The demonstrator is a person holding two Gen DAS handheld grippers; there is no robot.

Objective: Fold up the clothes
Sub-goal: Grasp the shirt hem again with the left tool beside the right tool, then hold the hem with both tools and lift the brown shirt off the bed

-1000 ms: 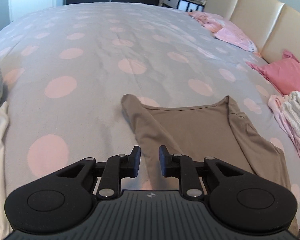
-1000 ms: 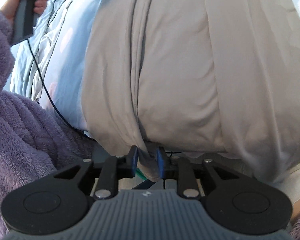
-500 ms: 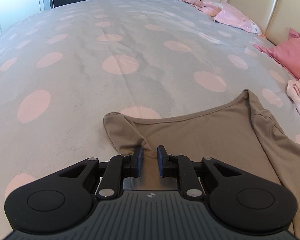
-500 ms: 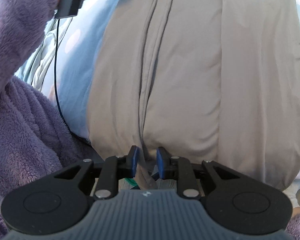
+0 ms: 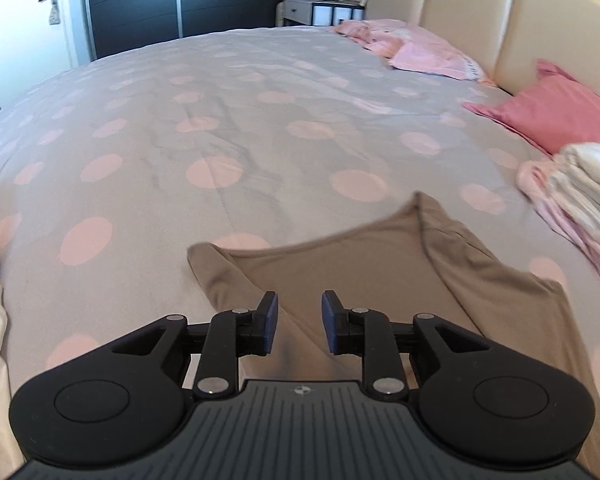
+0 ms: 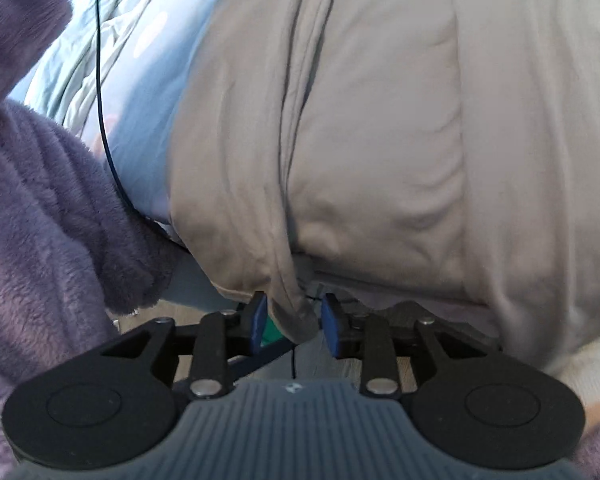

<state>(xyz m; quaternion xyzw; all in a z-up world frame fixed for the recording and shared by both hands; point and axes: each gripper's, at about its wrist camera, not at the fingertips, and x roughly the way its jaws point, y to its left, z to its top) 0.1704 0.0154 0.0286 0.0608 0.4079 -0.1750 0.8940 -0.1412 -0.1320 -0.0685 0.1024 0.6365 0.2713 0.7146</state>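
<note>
Flatly, one top [image 5: 360, 264] is spread on the bed [image 5: 220, 120]. The left gripper [image 5: 296, 320] jaws, just opening, are held empty. A fold is straddled by the right gripper [image 6: 294, 320] jaws, seemingly unpinched.

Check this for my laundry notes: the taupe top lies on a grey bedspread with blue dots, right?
Not blue: the taupe top lies on a grey bedspread with pink dots, as the left wrist view shows.
</note>
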